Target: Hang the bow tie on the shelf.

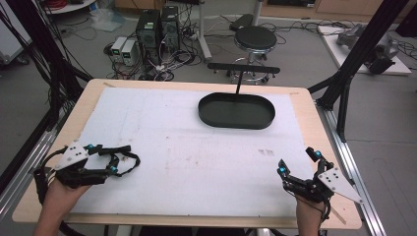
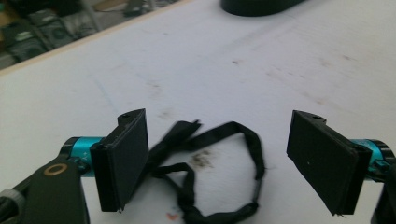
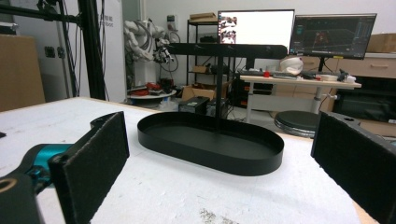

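Observation:
A black band (image 1: pixel 127 158) lies as a loop on the white mat near the left front of the table. In the left gripper view the black band (image 2: pixel 212 172) rests on the mat between my open jaws, untouched. My left gripper (image 1: pixel 102 158) stands open around it, held by a hand at the lower left. At the table's far middle a black oval tray (image 1: pixel 236 111) carries an upright T-shaped stand (image 1: pixel 243 70). My right gripper (image 1: pixel 298 162) is open near the front right, with the oval tray (image 3: pixel 210 144) and its stand (image 3: pixel 219 51) ahead of it.
The white mat (image 1: pixel 187 147) covers most of the wooden table (image 1: pixel 314 123). Beyond the far edge are a round stool (image 1: pixel 254 39), computer boxes (image 1: pixel 157 27) and cables on the floor. Black frame posts (image 1: pixel 354 64) rise at the right.

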Tool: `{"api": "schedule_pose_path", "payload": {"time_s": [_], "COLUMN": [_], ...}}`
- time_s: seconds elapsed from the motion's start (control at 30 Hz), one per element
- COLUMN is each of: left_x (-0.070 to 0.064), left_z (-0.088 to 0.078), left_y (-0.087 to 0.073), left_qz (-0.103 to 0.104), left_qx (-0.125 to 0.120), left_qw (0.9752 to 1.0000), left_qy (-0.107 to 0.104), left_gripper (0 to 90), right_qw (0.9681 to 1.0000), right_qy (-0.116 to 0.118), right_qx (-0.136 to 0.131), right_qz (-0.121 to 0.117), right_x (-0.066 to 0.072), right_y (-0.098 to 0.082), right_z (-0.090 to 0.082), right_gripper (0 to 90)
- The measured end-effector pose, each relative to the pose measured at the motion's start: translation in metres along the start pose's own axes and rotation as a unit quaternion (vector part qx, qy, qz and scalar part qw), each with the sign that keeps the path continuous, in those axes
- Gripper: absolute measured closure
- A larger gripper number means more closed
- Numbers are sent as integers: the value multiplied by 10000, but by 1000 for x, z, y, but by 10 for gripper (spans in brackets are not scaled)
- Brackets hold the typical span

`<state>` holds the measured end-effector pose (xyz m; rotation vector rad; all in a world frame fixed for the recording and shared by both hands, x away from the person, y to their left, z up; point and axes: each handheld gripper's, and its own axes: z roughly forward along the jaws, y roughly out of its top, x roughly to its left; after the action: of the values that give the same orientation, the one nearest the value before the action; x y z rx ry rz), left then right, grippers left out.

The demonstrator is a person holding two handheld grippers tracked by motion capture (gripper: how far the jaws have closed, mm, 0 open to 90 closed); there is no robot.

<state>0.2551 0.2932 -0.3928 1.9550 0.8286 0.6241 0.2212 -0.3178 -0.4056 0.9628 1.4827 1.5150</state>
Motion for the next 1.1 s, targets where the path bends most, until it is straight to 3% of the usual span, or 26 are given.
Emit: {"api": "schedule_pose_path", "payload": {"time_s": [0.13,0.4,0.53,0.73,0.97,1.03,1.1], "left_x": [-8,-18,-20,-22,-23,-23,-24], "left_z": [7,26,33,37,45,45,45], "left_y": [0,-6,-9,-12,-16,-17,-17], "left_qz": [264,668,688,745,741,646,621], "left_qx": [310,971,1214,1373,1641,1636,1632], "left_qw": [9987,9922,9893,9869,9830,9833,9836], "left_qy": [-296,-405,-416,-411,-361,-472,-449], "left_gripper": [275,405,500,617,673,737,848], "right_qw": [10000,10000,10000,10000,10000,10000,10000], "right_qy": [32,74,80,68,85,88,87], "right_qx": [19,-31,-26,-15,-10,-6,1], "right_qz": [-24,7,6,-1,-6,-3,-17], "right_x": [2,2,2,2,2,2,3], "right_y": [0,0,0,0,0,0,0], "right_z": [1,1,1,1,1,1,2], "right_gripper": [32,32,32,32,32,32,32]}}
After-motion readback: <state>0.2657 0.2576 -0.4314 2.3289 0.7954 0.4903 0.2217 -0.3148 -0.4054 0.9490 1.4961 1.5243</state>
